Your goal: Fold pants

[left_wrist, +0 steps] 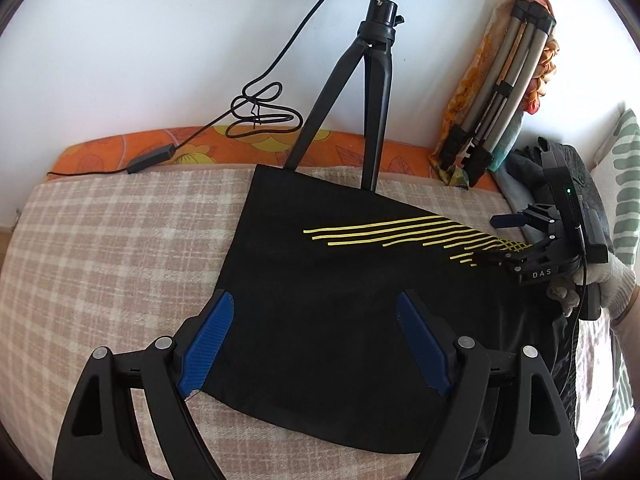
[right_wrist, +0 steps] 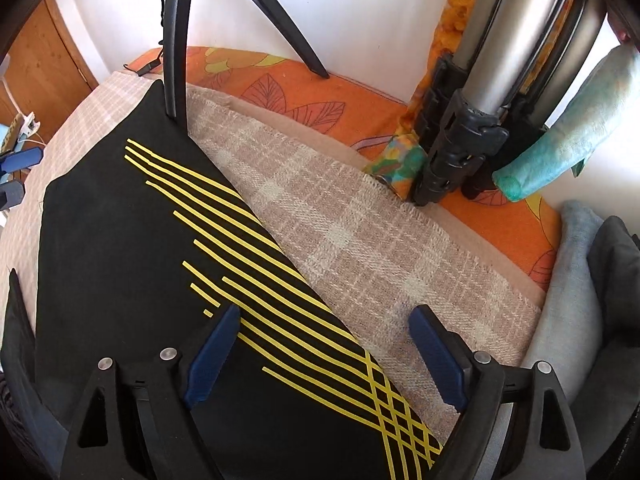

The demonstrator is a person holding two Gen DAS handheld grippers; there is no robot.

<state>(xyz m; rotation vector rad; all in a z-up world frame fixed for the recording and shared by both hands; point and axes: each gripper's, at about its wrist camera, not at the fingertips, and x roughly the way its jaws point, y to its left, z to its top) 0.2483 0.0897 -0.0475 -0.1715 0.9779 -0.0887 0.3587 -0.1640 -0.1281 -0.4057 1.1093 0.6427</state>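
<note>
Two hand-held grippers over black pants point(left_wrist: 320, 300) spread flat on the checked blanket point(left_wrist: 100, 260) of a bed; left hand-held gripper point(left_wrist: 312, 344) wide across the near hem, right hand-held gripper point(right_wrist: 324, 356) wide astride the striped far edge, probably placed to pinch both ends for folding.

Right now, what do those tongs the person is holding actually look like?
Both are black plastic with ribbed blue fingers and silver rivets. The right tongs carry white "DAS" lettering, a green light and a black cable, held in a white knit glove. The left tongs look identical.
</note>
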